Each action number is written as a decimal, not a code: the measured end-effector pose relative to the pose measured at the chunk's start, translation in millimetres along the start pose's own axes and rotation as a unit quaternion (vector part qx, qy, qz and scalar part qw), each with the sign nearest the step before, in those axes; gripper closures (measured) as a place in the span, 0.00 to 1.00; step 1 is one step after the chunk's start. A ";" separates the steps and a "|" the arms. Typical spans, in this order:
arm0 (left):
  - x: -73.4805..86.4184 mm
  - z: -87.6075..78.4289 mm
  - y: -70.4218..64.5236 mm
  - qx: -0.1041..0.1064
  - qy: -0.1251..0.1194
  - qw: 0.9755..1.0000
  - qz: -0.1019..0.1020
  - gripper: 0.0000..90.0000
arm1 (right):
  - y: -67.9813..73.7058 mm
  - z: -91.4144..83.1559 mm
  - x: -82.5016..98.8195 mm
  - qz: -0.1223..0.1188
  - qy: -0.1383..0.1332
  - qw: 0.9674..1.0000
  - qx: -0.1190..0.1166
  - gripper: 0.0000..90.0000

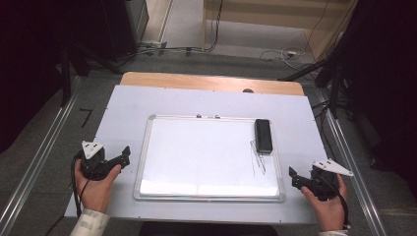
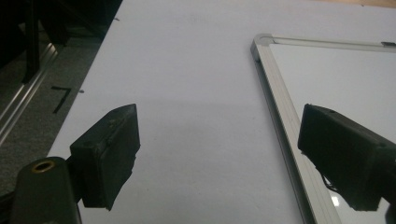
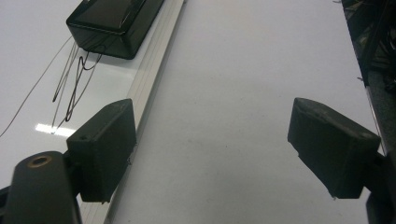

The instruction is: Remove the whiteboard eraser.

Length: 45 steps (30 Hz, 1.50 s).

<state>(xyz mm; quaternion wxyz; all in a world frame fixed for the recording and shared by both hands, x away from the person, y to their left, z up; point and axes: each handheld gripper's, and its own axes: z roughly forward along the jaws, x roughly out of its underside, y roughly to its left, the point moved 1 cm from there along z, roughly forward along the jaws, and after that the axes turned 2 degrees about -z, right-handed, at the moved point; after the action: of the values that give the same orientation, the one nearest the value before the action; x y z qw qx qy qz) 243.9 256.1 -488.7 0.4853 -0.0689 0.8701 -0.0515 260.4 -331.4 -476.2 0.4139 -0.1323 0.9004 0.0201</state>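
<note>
One readable sign — a black "7" (image 1: pixel 86 117) marked on the grey floor (image 1: pixel 59 142) left of the table (image 1: pixel 206 82).

Black eraser (image 1: pixel 263 135) flat on scribbled whiteboard (image 1: pixel 196 157)

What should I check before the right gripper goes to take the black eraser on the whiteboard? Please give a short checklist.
1. Right gripper open, nothing between its jaws: ok.
2. Left gripper open and off the board: ok.
3. Black eraser lies flat on the whiteboard, its top free to grasp: ok.
4. Path from right gripper to eraser free of other things: ok.
5. Pen marks beside the eraser not yet wiped: ok.
6. Whiteboard fixed against sliding: cannot tell.
</note>
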 end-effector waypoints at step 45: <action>2.8 -2.7 -13.7 -0.008 -0.006 0.999 0.031 0.14 | 28.8 37.2 -44.8 -0.028 -0.010 0.999 -0.013 0.16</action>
<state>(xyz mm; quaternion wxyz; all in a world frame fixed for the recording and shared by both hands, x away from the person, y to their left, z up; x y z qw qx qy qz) 241.1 242.2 -487.4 0.4912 -0.0457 0.8694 -0.0293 308.4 -288.3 -469.1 0.4216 -0.1624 0.8919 0.0216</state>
